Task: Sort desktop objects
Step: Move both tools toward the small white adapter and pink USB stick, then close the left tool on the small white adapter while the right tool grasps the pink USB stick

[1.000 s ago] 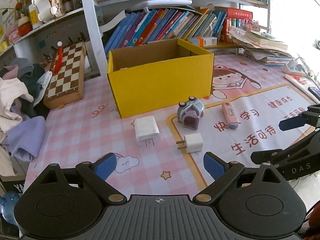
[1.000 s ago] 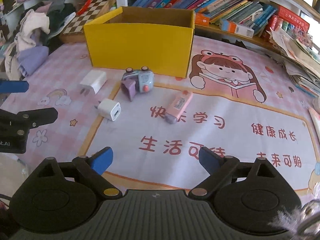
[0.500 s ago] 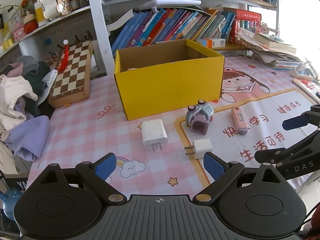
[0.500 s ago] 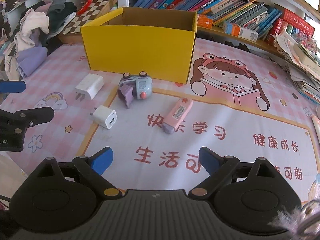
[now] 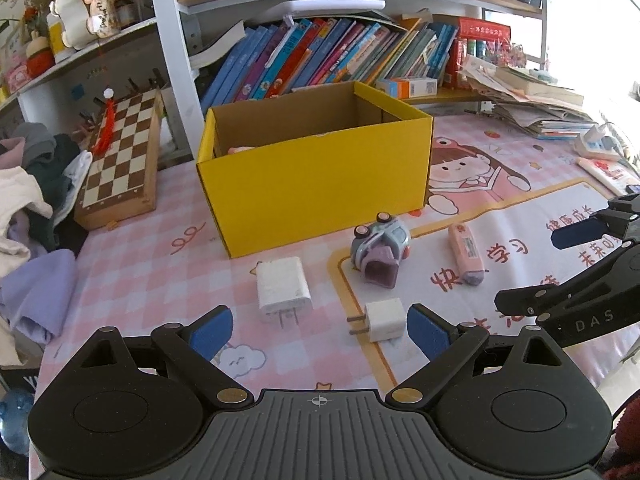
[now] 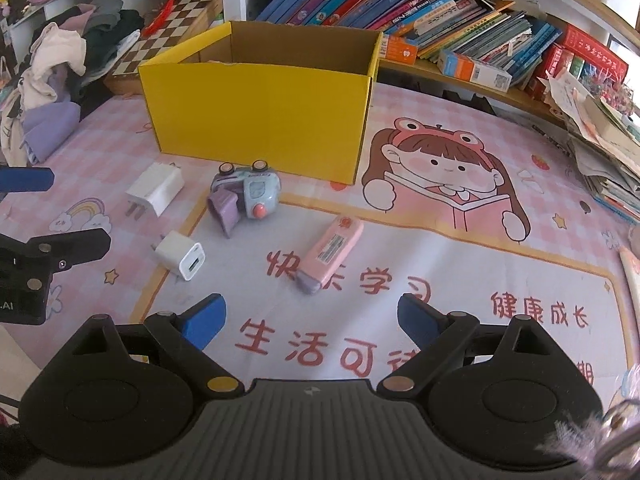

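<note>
A yellow cardboard box (image 5: 316,184) (image 6: 260,116) stands open on the pink desk mat. In front of it lie a large white charger (image 5: 282,286) (image 6: 156,188), a small white charger (image 5: 382,319) (image 6: 180,256), a blue and purple toy camera (image 5: 380,246) (image 6: 244,196) and a pink stick-shaped item (image 5: 466,252) (image 6: 330,252). My left gripper (image 5: 320,330) is open and empty, just short of the two chargers. My right gripper (image 6: 310,320) is open and empty, just short of the pink item. Something pink lies inside the box, mostly hidden.
A chessboard (image 5: 120,160) and a pile of clothes (image 5: 28,200) lie at the left. Rows of books (image 5: 320,60) fill the shelf behind the box. Stacked papers (image 5: 532,108) and a power strip (image 5: 596,146) sit at the right.
Both grippers have moved forward toward the objects, which now sit closer and larger in both views. Both stay open. No object has moved.
</note>
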Available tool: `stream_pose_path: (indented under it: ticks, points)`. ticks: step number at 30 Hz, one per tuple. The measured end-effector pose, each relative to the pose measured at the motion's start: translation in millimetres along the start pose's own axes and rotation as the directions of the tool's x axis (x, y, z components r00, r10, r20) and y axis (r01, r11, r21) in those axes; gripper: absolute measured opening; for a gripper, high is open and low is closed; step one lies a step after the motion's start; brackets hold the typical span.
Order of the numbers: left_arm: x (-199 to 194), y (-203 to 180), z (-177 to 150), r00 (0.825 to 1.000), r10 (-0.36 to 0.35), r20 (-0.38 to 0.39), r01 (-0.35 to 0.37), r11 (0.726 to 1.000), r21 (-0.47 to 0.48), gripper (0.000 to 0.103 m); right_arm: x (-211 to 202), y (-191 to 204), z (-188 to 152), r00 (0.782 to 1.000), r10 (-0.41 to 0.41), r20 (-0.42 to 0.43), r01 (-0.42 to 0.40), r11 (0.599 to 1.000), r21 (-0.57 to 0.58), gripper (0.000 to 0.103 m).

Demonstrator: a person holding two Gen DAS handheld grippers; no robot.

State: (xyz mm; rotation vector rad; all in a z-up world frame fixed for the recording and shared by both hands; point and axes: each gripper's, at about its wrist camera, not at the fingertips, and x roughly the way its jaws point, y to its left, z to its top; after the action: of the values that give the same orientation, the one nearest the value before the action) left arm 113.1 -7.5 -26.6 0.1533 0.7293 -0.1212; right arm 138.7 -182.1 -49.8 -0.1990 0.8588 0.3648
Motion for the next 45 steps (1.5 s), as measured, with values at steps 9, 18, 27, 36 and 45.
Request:
stream_pose_path:
  ticks: [9, 18, 27, 36, 45]
  points:
    - [16, -6, 2, 0.999, -0.008, -0.040, 0.008, 1.000, -0.002, 0.096, 16, -8, 9, 1.000, 0.021, -0.020, -0.021, 0.999, -0.024, 0.091]
    - [31, -16, 3, 0.996, -0.025, -0.089, 0.026, 1.000, 0.014, 0.096, 32, -18, 18, 0.998, 0.040, -0.041, -0.041, 0.999, -0.026, 0.088]
    - [42, -24, 7, 0.992, -0.047, -0.115, 0.048, 0.999, 0.007, 0.095, 49, -22, 28, 0.997, 0.056, -0.059, -0.060, 0.996, -0.066, 0.084]
    - [55, -27, 8, 0.985, -0.067, -0.159, 0.066, 0.998, -0.012, 0.077, 66, -26, 37, 0.993, 0.083, -0.082, -0.090, 0.993, -0.076, 0.084]
    - [72, -33, 10, 0.977, -0.079, -0.199, 0.077, 0.997, -0.017, 0.070, 78, -31, 42, 0.991, 0.095, -0.095, -0.103, 0.991, -0.082, 0.084]
